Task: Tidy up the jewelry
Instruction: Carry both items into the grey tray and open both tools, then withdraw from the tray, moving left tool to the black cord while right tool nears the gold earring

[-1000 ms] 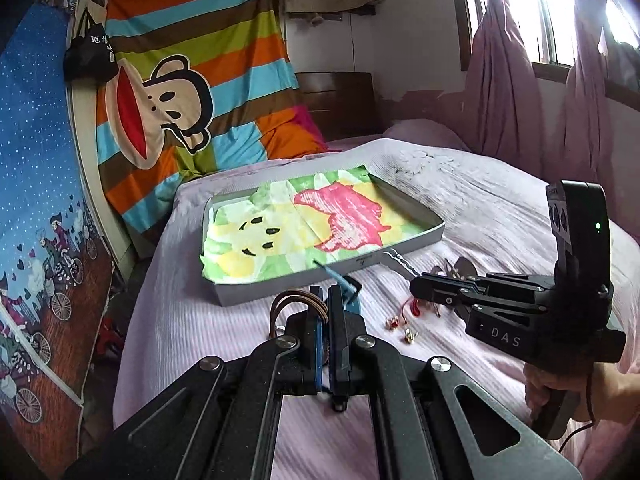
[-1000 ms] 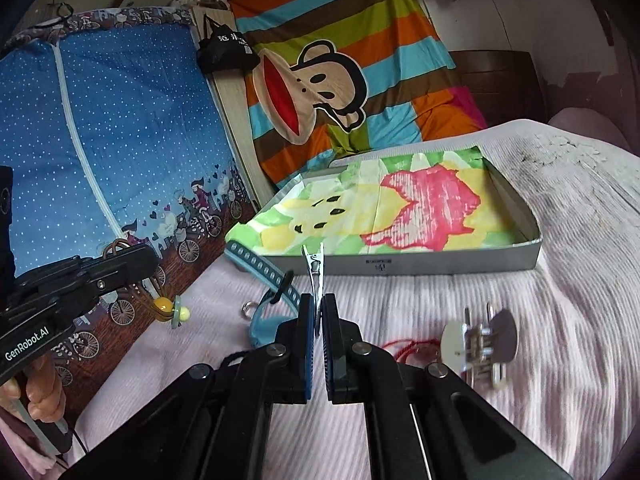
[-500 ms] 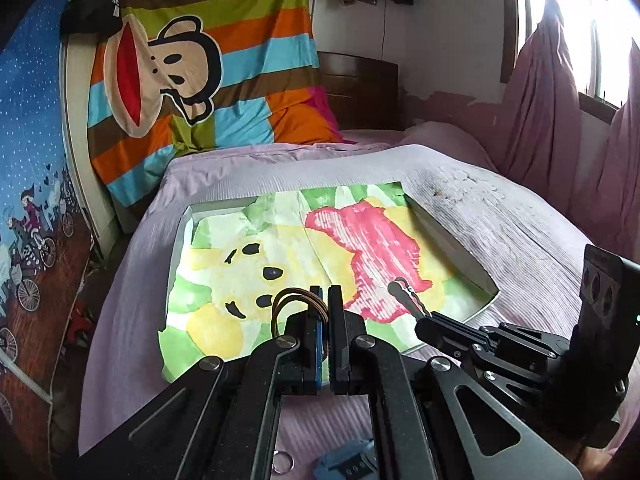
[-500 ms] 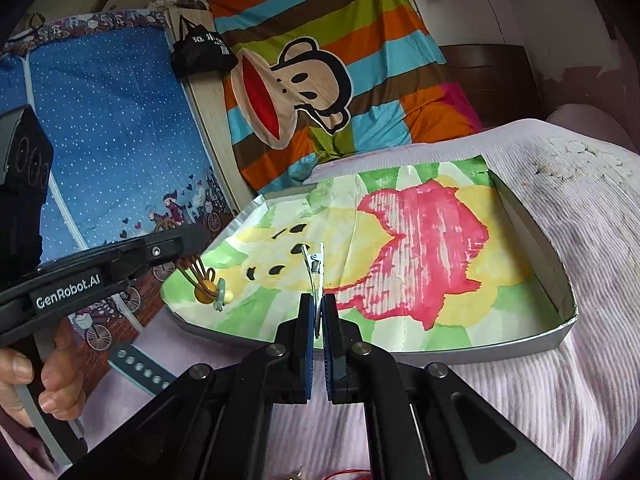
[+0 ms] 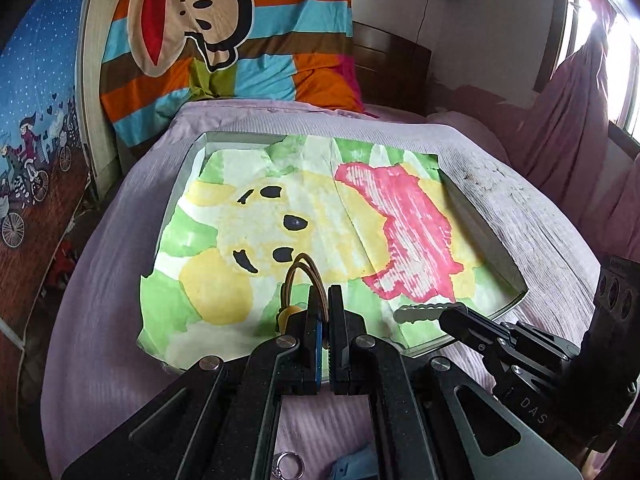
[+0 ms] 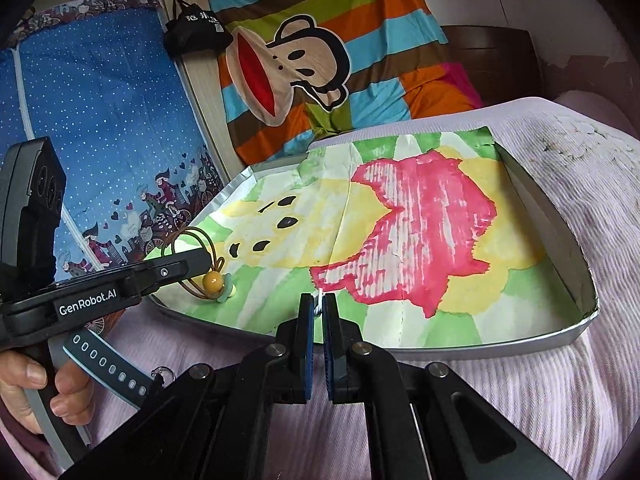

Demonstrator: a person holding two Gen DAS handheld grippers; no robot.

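Ahead of both my grippers spreads a bed (image 5: 132,216) under a pale lilac ribbed cover, filling most of the room. Beyond its far end hangs a striped cloth (image 6: 360,40) with a cartoon monkey face, and past that a dark wooden headboard (image 5: 394,68). Off to the left of my left gripper stands a blue dotted panel (image 6: 100,128) printed with cyclists and hearts; a black bag (image 6: 192,32) hangs at its top corner. To the right of my right gripper, pink curtains (image 5: 572,112) hang by a bright window.

On the bed, right in front of me, lies a shallow grey tray (image 6: 560,240) lined with a painted paper sheet (image 5: 304,208) in green, yellow and pink.

My left gripper (image 5: 325,300) is clamped on a brown cord bracelet (image 5: 306,270), whose loops arch up beyond the fingertips over the near left part of the tray; its amber bead (image 6: 213,282) hangs just above the paper. My right gripper (image 6: 319,308) is pinched on a small metal hair clip (image 5: 420,314), which pokes forward over the tray's near edge.

Below my left gripper, on the bed cover, lie a blue-grey watch strap (image 6: 108,372) and a small metal ring (image 5: 286,462). A hand (image 6: 36,392) wraps the left gripper's handle.
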